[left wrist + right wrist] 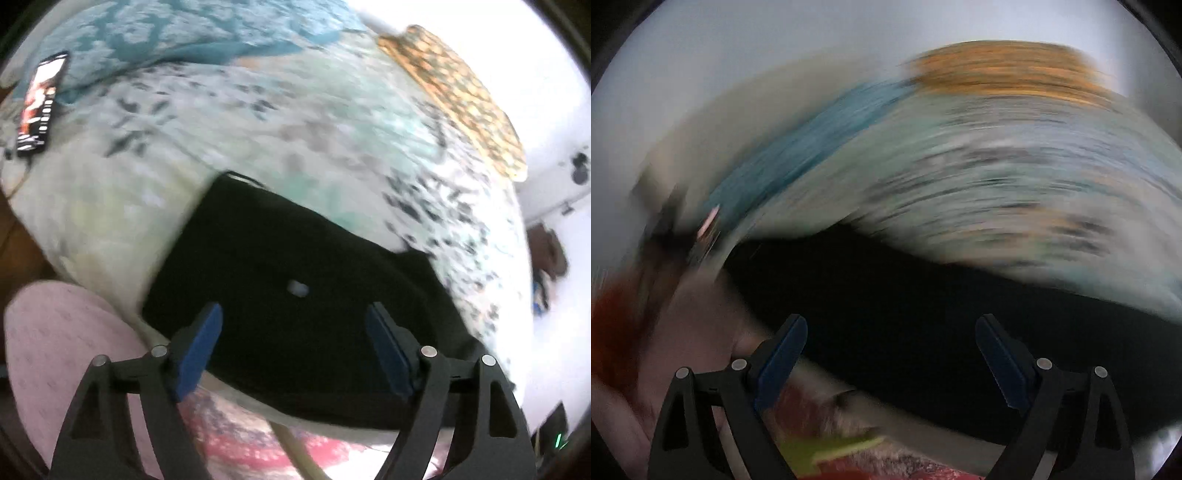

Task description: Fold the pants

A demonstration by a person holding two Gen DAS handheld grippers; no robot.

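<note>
The black pants lie folded into a flat block on the pale patterned bedspread, near the bed's front edge, with a small white tag on top. My left gripper is open and empty, hovering just above the near part of the pants. In the right wrist view everything is smeared by motion; the pants show as a dark band across the middle. My right gripper is open and empty, above the pants' near edge.
A phone with a lit screen lies at the bed's far left, beside a teal patterned cloth. An orange patterned cushion lies at the far right edge. A pink seat stands below left. A red patterned rug covers the floor.
</note>
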